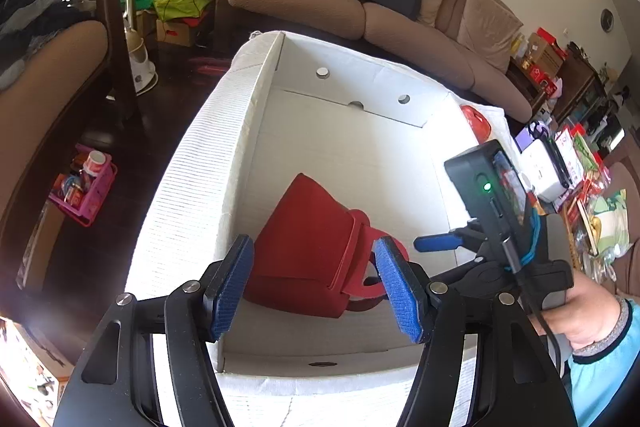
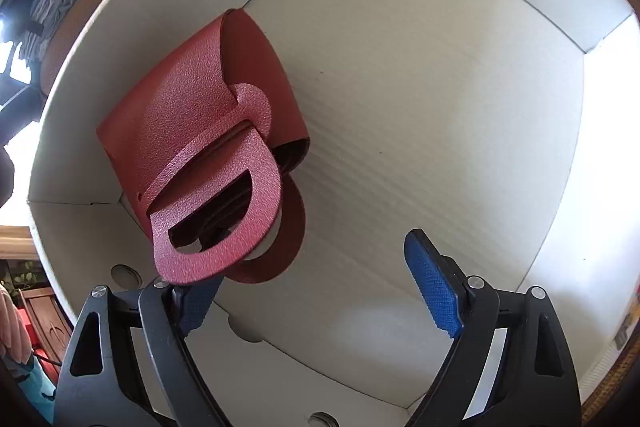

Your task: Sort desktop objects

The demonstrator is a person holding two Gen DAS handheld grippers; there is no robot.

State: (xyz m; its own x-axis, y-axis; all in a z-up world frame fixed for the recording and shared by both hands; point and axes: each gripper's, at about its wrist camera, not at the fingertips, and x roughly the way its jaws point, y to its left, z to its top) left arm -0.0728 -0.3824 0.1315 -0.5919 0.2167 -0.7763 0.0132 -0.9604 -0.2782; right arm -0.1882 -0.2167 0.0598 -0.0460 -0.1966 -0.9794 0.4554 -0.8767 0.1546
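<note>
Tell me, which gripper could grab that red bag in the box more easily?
Probably the left gripper: its open fingers frame the bag. The right gripper is open too, but the bag sits off to its left finger.

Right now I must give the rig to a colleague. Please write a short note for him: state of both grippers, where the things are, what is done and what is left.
Left gripper: open, holding nothing, above the near edge of the white cardboard box.
Right gripper: open, holding nothing, inside the box; its left finger sits under the handle of the red leather handbag; contact cannot be confirmed.
The handbag lies on its side on the box floor, near the left wall.
Done: the handbag is in the box.
Left: a red round object is outside, beyond the box's right wall; the cluttered items further right may also need sorting.
</note>
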